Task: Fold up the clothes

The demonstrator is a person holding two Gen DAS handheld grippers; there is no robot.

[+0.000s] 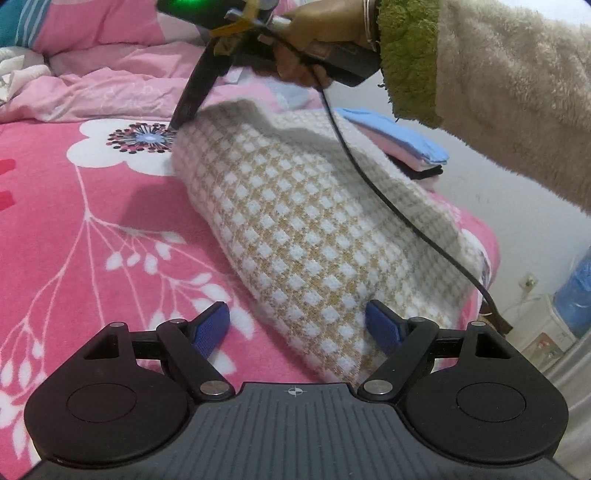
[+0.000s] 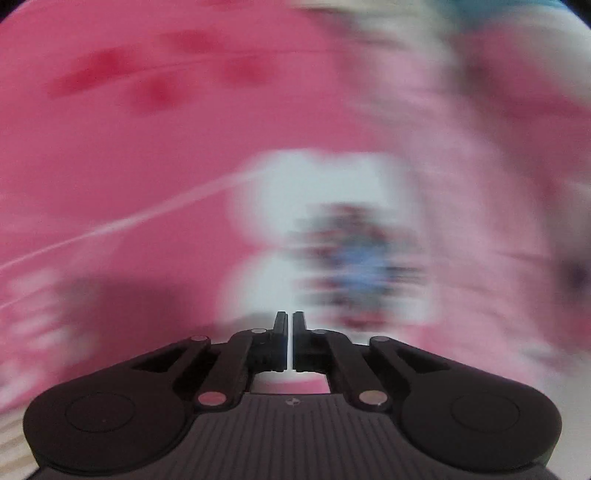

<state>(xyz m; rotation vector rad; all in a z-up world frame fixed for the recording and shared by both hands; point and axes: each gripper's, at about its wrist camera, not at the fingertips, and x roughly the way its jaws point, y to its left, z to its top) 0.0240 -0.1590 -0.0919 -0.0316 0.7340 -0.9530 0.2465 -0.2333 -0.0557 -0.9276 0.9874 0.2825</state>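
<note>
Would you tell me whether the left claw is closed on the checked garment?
No, the left claw stands open, its blue pads apart on either side of the checked garment's near corner without pressing it.

The left tool [image 1: 297,325] gapes beside a checked garment [image 1: 295,221] on the pink bedspread [image 1: 92,221].

No readable text, labels or numbers.

We wear a fluffy cream sleeve [image 1: 517,99] with a green terry cuff [image 1: 410,59] and thin bangles [image 1: 369,22]. Our left tool [image 1: 297,325] is black with blue ribbed pads [image 1: 210,326] and silver rivets; our right tool [image 2: 290,325] is black too, with a black cable [image 1: 388,192] and a green light [image 1: 188,3].
</note>
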